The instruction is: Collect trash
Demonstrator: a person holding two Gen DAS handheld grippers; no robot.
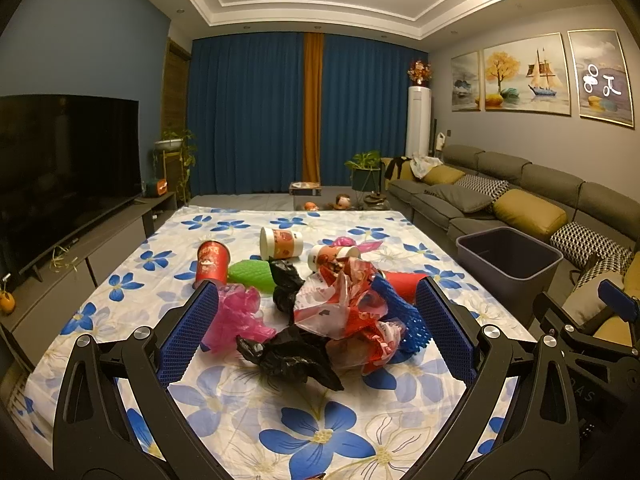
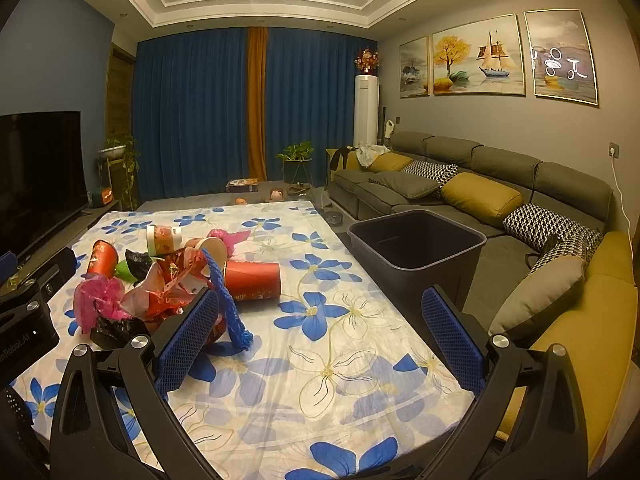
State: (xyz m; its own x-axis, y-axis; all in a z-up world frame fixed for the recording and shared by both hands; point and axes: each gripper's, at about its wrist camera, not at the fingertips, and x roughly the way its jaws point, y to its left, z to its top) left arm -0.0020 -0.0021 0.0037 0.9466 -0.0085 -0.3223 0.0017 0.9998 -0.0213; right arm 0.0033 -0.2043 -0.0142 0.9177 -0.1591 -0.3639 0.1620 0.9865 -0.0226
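Both tools spread wide and empty: left tool (image 1: 316, 336) hovers over the trash heap (image 1: 320, 312) of crumpled bags, paper cups and blue netting (image 2: 226, 300) on the flowered bench (image 2: 340, 360); right tool (image 2: 320, 340) over bare cloth, the heap to its left. Grey bin (image 2: 416, 248) stands off the bench's right edge. Likely hazards: slick bag film slipping from the pads, netting snagging neighbours, toppled cups rolling away when nudged
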